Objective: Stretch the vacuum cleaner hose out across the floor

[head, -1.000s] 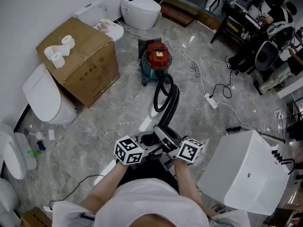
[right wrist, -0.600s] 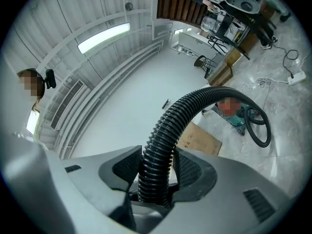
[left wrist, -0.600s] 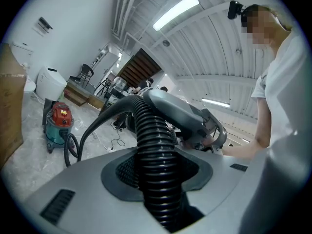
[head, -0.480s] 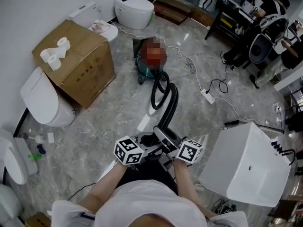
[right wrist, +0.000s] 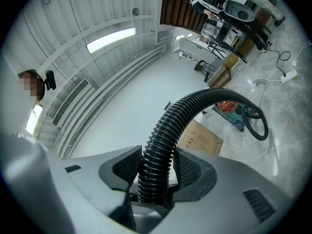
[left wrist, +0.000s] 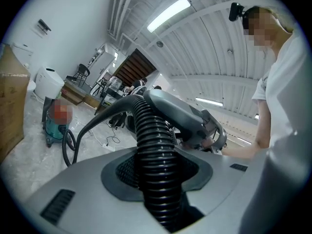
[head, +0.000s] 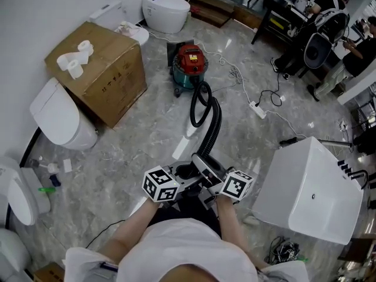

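Note:
A red and teal vacuum cleaner (head: 189,66) stands on the marble floor in the head view. Its black ribbed hose (head: 210,125) makes one loop beside it and then runs toward me. My left gripper (head: 183,174) and right gripper (head: 207,170) meet at the near end of the hose, and both are shut on it. In the left gripper view the hose (left wrist: 151,130) passes up between the jaws of the left gripper (left wrist: 158,179). Behind it the right gripper (left wrist: 197,123) holds the same hose. In the right gripper view the hose (right wrist: 168,126) rises from the right gripper (right wrist: 155,174) and curves down to the vacuum cleaner (right wrist: 233,110).
A cardboard box (head: 103,81) with toilet paper rolls (head: 75,63) stands at the left, with toilets (head: 59,119) beside it and another toilet (head: 166,7) at the back. A white cabinet (head: 308,195) stands close on the right. A power strip (head: 258,109) and cables lie beyond the vacuum cleaner. People sit at the top right.
Both grippers have drawn back from the vacuum cleaner with the hose still in them. The straight run of hose from the loop to the grippers is longer.

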{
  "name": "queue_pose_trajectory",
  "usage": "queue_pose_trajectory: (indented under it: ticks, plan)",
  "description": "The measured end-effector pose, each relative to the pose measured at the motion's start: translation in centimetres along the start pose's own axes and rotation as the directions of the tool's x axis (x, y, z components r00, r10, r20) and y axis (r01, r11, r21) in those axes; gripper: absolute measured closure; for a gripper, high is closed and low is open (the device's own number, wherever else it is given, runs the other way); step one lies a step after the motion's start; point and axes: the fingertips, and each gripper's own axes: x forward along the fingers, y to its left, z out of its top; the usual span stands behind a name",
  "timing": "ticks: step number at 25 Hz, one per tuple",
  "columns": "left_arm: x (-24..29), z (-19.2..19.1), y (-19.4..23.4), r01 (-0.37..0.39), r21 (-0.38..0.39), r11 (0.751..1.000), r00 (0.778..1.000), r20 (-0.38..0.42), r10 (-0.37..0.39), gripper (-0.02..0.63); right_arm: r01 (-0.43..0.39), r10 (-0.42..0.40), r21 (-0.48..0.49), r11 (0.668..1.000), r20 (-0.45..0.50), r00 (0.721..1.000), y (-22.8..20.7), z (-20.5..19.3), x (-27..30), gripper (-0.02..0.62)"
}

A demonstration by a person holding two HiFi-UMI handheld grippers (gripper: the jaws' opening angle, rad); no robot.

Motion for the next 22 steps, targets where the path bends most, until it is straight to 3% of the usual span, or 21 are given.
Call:
queue_pose_trajectory:
  ticks: [14,22]
  plan:
    - [-8.2,-8.0,-10.4,0.015,0.028,0.999,0.999,-0.039,-0.014,0.443,-0.02,0.02,0.009,1.0,0.052,0.998,8.1,-11.4,-6.3,0.388]
    - [-11.5,-11.6,-13.8,0.023,0.019,1.0,0.999,-0.039,-0.022,0.443,-0.001,0.001,-0.012,1.0,0.059,0.998,10.6,-16.3,-8.4,0.388]
